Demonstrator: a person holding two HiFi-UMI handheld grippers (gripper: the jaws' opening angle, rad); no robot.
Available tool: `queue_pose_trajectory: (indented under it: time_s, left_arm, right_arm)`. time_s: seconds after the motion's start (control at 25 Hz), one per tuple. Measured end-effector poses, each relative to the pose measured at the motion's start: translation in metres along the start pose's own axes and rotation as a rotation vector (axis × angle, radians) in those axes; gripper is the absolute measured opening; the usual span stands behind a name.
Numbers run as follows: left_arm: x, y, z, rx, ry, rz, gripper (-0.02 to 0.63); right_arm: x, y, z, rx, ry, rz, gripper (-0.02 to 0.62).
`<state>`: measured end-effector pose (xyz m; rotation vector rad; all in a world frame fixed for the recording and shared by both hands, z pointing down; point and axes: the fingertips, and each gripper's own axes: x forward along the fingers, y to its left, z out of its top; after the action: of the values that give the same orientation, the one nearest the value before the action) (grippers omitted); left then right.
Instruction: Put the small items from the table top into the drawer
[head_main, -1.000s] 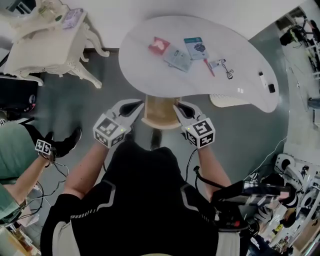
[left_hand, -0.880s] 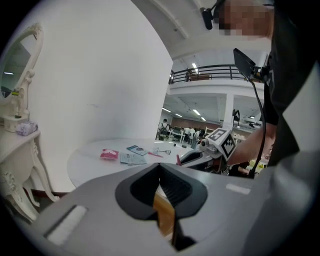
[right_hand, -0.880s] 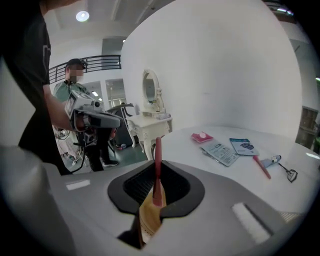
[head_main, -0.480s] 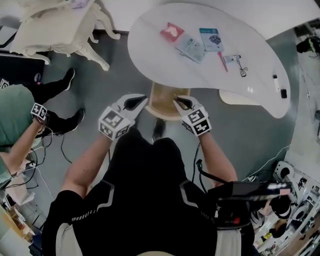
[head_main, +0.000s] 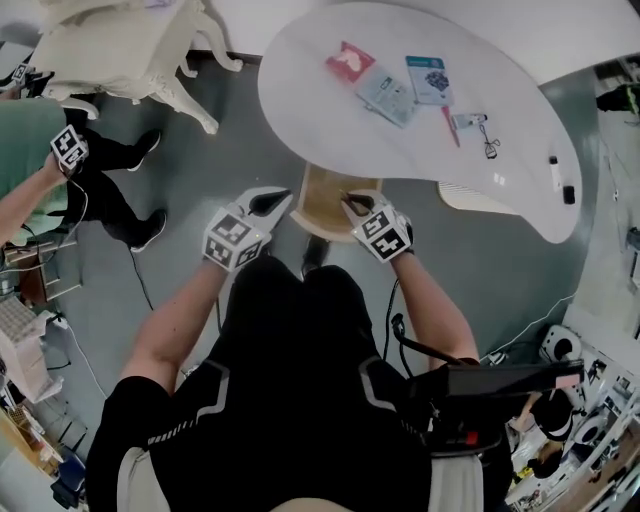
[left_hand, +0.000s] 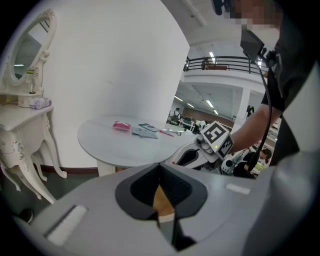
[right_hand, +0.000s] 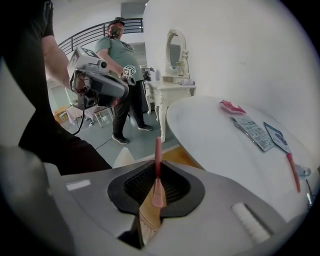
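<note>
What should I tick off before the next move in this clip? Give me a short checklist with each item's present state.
1. Right claw grip: jaws shut on a thin pink stick - ok.
2. Left claw free: jaws together, nothing held - ok.
3. Drawer out from under the table: its wood shows past the table edge - ok.
4. Room inside the drawer: cannot tell.
5. Table top emptied: red packet and cards lie there - not ok.
</note>
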<state>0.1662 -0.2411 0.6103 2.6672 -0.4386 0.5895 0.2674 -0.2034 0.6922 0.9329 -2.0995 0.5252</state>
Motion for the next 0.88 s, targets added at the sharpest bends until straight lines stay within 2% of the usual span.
queue_pose_trajectory:
  time_s: [0.2, 0.68, 0.88]
  left_arm:
    - [0.008, 0.01, -0.011, -0.023, 0.01, 0.028, 0.0]
    - [0.014, 0.022, -0.027, -0.028, 0.016, 0.071, 0.0]
    - [0.021, 0.023, -0.032, -0.034, 0.015, 0.081, 0.0]
  right_arm:
    - [0.02, -0.006, -0.016, -0.03, 0.057, 0.024, 0.038]
    - [0.07, -0.009, -0.048, -0.186, 0.211, 0.079, 0.038]
    - [0.088, -0.015, -0.056, -0.183, 0.253, 0.094, 0.038]
